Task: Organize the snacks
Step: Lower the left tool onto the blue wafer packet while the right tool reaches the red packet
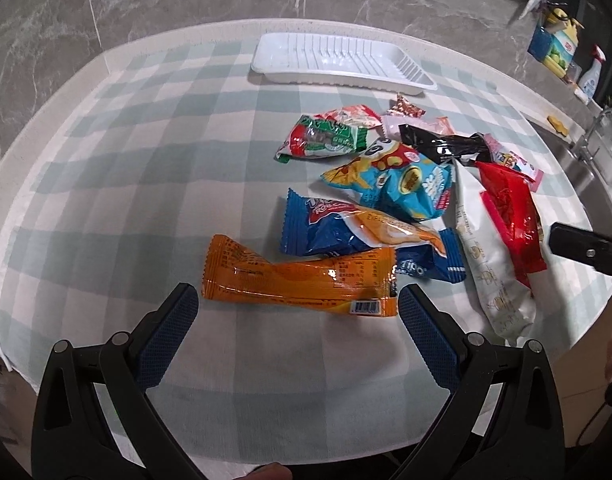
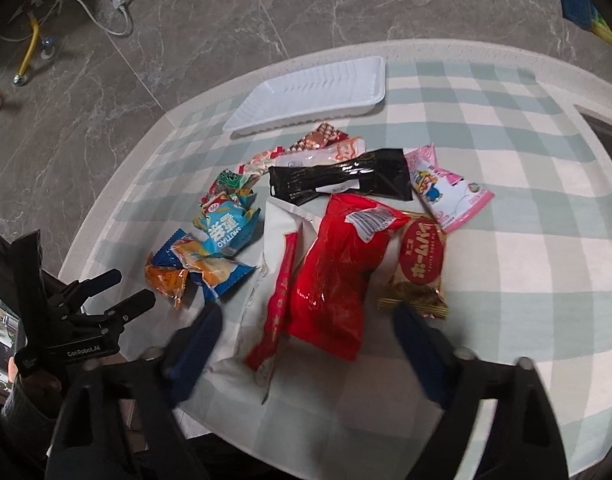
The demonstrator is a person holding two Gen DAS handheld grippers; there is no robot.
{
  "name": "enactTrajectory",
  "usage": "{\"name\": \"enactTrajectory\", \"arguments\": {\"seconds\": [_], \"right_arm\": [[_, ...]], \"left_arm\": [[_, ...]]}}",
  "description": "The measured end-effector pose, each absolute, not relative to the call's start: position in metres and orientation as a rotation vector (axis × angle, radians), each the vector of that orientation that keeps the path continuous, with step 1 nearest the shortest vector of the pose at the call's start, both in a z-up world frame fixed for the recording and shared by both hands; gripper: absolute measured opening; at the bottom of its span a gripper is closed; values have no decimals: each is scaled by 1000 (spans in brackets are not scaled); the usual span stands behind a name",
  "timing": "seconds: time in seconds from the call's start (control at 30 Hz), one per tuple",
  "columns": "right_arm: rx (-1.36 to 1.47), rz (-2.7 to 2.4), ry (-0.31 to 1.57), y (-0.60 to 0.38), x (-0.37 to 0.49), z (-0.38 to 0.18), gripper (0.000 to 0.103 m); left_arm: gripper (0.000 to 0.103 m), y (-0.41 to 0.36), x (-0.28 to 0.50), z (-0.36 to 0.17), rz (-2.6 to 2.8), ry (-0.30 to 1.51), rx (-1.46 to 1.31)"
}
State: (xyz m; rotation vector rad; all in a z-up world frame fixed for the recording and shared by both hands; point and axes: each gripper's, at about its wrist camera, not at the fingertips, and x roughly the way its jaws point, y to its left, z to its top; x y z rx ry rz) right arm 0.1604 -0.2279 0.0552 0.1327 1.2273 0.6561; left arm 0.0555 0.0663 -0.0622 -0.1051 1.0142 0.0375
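Surface: a counter covered by a pale green and white checked cloth (image 1: 106,208), set against a grey marbled wall.
Tray: a white ribbed plastic tray (image 1: 337,62) is seen at the far edge of the cloth, with nothing in it.
Snacks: a loose pile of wrapped snacks is spread on the cloth between the tray and the grippers, none of it in the tray.
Nearest to the left gripper: an orange packet (image 1: 302,280) lies flat, partly overlapped by a blue wrapper (image 1: 325,232).
Nearest to the right gripper: a large red packet (image 2: 337,276) rests on a white pouch (image 2: 274,236), with a brown and gold biscuit packet (image 2: 419,272) just beside it.
Further back: a black wrapper (image 2: 341,180) and a pink packet (image 2: 445,188) are seen (printed text too small to read).
Left gripper (image 1: 298,300): held wide apart just above the cloth, the orange packet's near edge lying between the fingertips, nothing gripped.
Right gripper (image 2: 306,318): fingers blurred, spread fairly wide on either side of the red packet's near end; the pads are not seen pressing on it.
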Motion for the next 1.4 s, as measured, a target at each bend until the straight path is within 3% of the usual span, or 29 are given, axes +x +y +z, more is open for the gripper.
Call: {"name": "enactTrajectory", "arguments": {"seconds": [0.03, 0.33, 0.87, 1.13, 1.4], "right_arm": [[135, 651, 1241, -226, 163, 52, 70], [158, 647, 1272, -219, 175, 41, 72], [227, 662, 1313, -217, 196, 22, 75], [225, 680, 1324, -218, 199, 20, 75], [163, 697, 1318, -217, 198, 21, 77]], "left_arm": [[101, 69, 57, -63, 34, 1021, -119], [101, 88, 66, -77, -16, 1123, -290], [101, 89, 139, -85, -62, 1123, -225], [101, 66, 137, -61, -120, 1046, 68], [101, 14, 125, -65, -303, 1007, 541]]}}
